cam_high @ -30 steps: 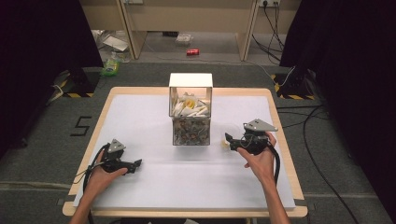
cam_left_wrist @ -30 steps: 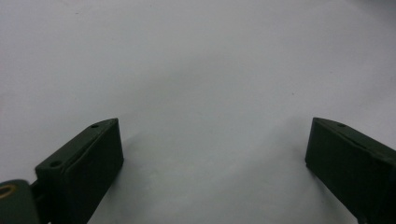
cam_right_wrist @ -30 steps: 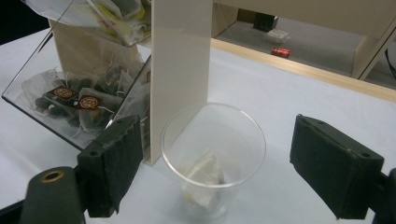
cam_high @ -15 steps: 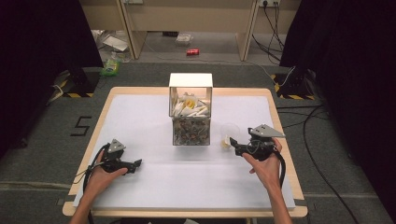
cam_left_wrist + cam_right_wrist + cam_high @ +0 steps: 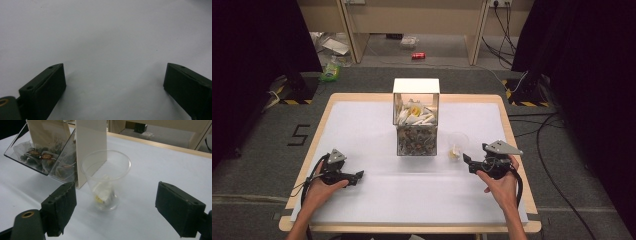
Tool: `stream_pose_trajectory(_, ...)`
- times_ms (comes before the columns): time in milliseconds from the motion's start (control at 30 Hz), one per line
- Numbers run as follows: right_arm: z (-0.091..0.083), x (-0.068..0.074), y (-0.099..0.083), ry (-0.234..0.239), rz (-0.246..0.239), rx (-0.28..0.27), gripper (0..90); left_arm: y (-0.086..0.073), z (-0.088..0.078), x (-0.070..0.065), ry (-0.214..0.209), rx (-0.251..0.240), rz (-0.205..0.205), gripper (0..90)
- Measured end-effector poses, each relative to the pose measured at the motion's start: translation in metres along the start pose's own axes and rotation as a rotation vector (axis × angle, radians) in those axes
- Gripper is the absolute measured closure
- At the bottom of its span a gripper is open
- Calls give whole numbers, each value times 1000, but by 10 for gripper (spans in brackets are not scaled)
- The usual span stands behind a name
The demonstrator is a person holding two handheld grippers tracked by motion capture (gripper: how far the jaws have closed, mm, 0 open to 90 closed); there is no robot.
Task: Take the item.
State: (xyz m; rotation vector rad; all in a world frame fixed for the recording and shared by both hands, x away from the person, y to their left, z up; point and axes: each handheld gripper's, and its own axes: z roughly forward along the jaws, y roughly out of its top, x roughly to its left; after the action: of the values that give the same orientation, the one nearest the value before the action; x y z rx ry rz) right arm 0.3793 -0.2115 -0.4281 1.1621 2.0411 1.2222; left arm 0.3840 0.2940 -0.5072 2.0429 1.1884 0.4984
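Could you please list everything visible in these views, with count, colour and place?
Table: one, white top with wooden rim, centre.
Dispenser box: one, clear with white panels, holding tea bags, table middle.
Plastic cup: one, clear, upright, something pale inside, right of the box.
Red can: one, floor beyond the table.
Green item: one, floor, far left.
Left gripper: one, black, open, near-left table.
Right gripper: one, black, open, facing the cup.
Hands: two, holding the grippers.

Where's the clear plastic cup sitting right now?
In the high view, the clear plastic cup stands upright on the white table, just right of the tea bag box and ahead of the right hand-held gripper, whose jaws are open.
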Motion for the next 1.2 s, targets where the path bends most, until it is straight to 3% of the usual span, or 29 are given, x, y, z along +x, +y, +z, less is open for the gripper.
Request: stream_pose_trajectory(1200,-10,-4,-37,3,22,50,183,0,0,0,1,-1,0,34)
